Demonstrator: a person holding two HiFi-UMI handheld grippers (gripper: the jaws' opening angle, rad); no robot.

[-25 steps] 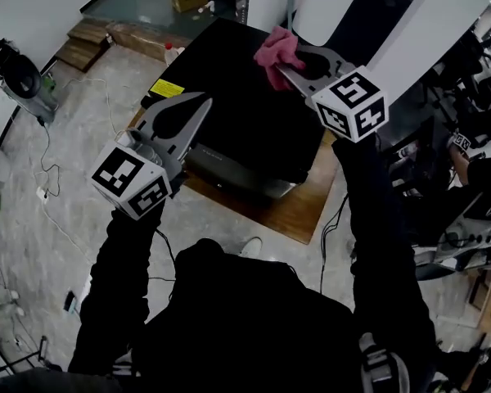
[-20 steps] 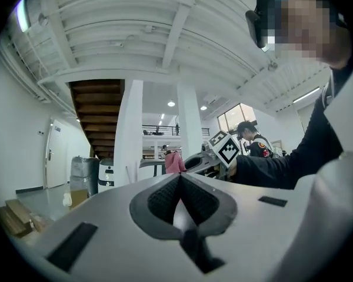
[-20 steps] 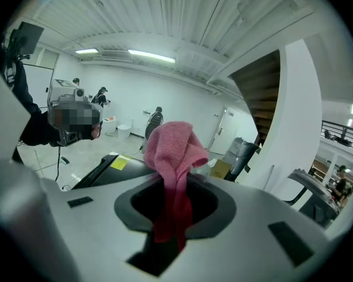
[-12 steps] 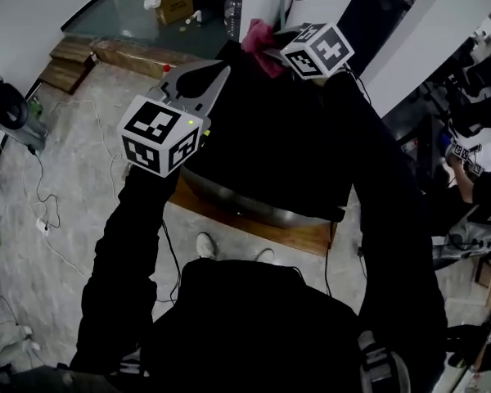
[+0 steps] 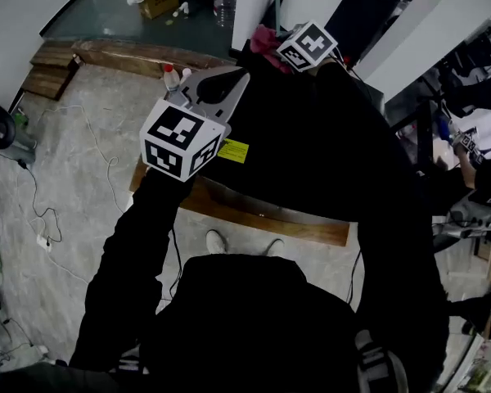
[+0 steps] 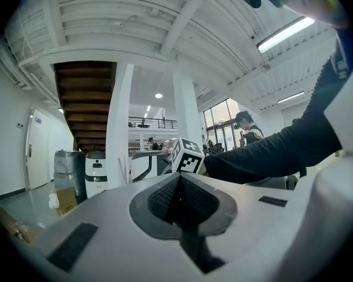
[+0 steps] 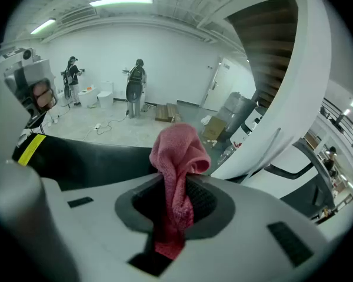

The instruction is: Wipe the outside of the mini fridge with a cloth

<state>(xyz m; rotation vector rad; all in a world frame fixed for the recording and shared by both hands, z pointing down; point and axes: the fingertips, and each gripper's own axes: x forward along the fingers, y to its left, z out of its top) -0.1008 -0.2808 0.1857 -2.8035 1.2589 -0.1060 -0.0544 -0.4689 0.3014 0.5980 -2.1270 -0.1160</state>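
Cloth (image 7: 175, 157) clamped in R tongs (image 7: 176, 187) at far edge of mini fridge (image 5: 270, 164); L tongs (image 6: 179, 184) clenched, nothing betw. them.

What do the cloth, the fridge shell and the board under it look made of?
Cloth: pink terry-like fabric, with a fuzzy nap and soft folds. Mini fridge: smooth black shell with a dull sheen; painted metal or plastic, can't tell which. Board: looks like wood, brown with streaky grain.

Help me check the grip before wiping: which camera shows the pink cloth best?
The right gripper view: the pink cloth sits centre frame, pinched between the right gripper's shut jaws, its top bunched above. The head view shows only a small pink patch beside that gripper's marker cube. The left gripper view does not show it.
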